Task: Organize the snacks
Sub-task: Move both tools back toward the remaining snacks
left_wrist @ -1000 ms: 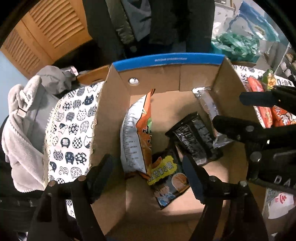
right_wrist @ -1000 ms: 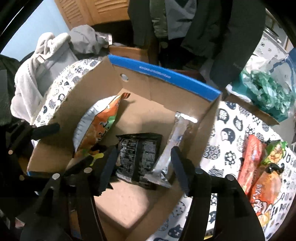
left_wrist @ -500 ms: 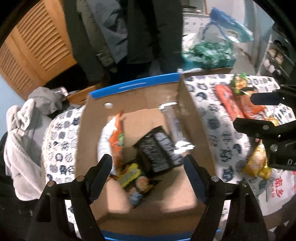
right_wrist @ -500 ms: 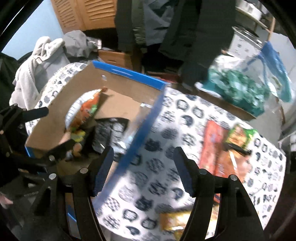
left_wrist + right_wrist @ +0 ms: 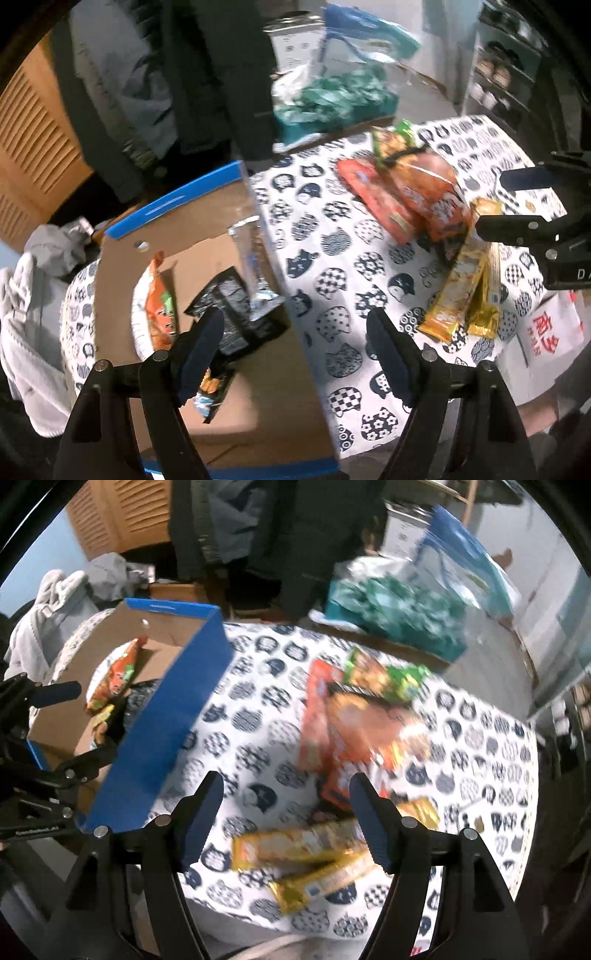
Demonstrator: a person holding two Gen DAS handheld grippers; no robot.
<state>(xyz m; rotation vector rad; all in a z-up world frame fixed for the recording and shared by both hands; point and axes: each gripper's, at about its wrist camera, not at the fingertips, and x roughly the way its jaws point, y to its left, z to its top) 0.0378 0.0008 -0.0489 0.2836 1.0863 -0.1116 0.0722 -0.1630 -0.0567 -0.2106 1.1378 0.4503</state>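
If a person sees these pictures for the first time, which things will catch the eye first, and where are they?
First, the cardboard box with blue edges on the left, with snack packets inside. Then the bright orange packets piled on the cat-patterned tablecloth to its right, with two golden bars lying nearer, below the open right hand-held gripper.

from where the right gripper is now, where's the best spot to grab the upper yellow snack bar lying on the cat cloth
Probably mid-length, from straight above. The upper yellow bar is a long flat pack lying crosswise under the open right gripper, so jaws should span its narrow width. Its right end is hidden behind a finger and its lower edge crowds the second yellow bar, so avoid that side.
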